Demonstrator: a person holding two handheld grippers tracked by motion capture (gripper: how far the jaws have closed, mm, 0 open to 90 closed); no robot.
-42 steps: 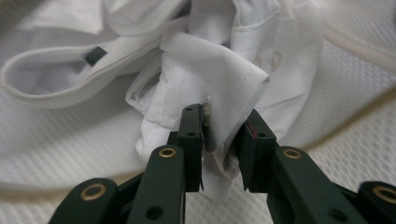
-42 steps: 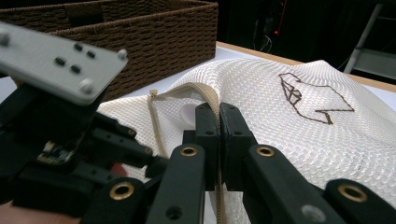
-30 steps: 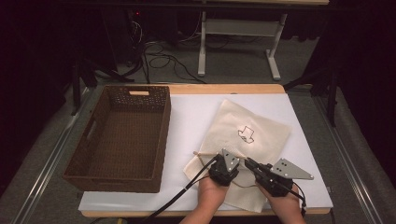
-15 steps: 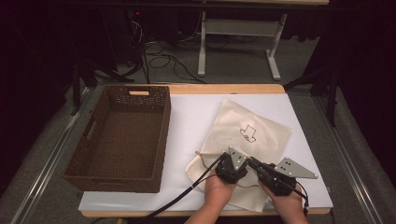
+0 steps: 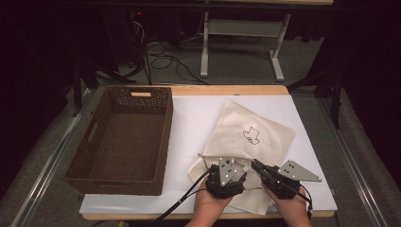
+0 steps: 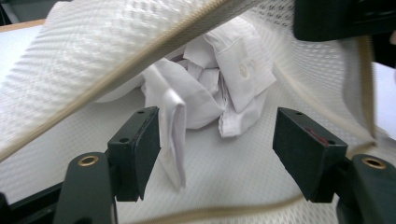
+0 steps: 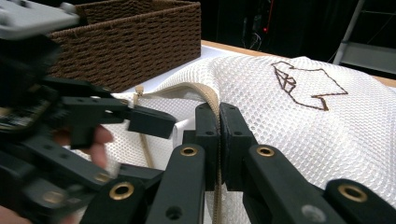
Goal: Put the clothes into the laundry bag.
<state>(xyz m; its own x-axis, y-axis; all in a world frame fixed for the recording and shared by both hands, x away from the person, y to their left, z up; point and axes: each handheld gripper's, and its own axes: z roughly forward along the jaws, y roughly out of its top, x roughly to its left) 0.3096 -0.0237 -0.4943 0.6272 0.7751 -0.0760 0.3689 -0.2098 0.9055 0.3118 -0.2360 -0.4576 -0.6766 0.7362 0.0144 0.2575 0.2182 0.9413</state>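
Dark floor with cables and a table frame is seen beyond a counter (image 5: 198,113) covered in white, on which a brown wicker basket (image 5: 124,139) stands at the left and a cream mesh laundry bag (image 5: 246,137) with a small dark emblem lies at the right, its zippered mouth turned toward the near edge. The right gripper (image 7: 218,135) is clamped shut on the bag's tan zipper edge (image 7: 205,95), which is lifted so that the mouth is held up like a tent. The left gripper (image 6: 217,144) is placed just inside that mouth, beside the right one in the high view (image 5: 227,176); its jaws have just been opening and now stand apart, with nothing pressed between the pads, though a fold of cloth hangs against the inner face of one jaw. A crumpled white shirt (image 6: 219,88), a buttoned cuff showing, is lying on the mesh directly ahead of the left jaws, a little farther in, beneath the raised zipper band. The shirt is judged to lie straight along the left gripper's line of reach, so the left hand is the nearer one for it, while the right is occupied holding the opening. Whether the garment is being put in or drawn out cannot be told.
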